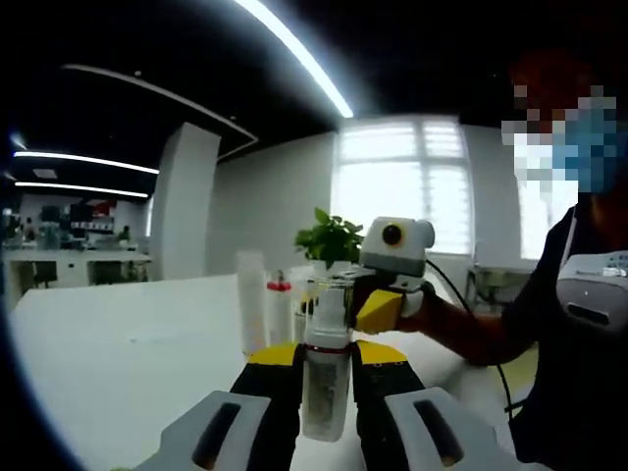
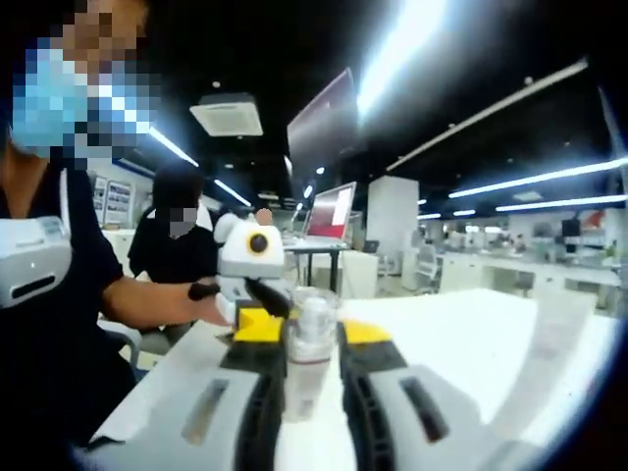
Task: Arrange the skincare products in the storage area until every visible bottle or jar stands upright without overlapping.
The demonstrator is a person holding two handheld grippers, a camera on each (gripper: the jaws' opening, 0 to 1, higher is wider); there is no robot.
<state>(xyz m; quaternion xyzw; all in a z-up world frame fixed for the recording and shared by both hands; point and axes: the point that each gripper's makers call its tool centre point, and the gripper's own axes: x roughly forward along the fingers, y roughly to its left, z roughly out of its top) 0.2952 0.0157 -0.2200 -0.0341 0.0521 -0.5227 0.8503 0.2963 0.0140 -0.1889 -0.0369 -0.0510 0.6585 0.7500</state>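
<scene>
Left gripper view: left hand-held gripper [image 1: 327,392] closed on a white pump bottle [image 1: 326,378], held upright between the jaws — likely so it can be set down standing. Just past it, a tall pale bottle [image 1: 252,299] and a red-capped bottle [image 1: 279,306] stand on the counter [image 1: 118,343]; right hand-held gripper [image 1: 391,299] sits beyond.

Right gripper view: right hand-held gripper [image 2: 309,378] clamped on a clear bottle [image 2: 309,358], upright, centred between the jaws — left hand-held gripper [image 2: 250,294] just beyond.
</scene>
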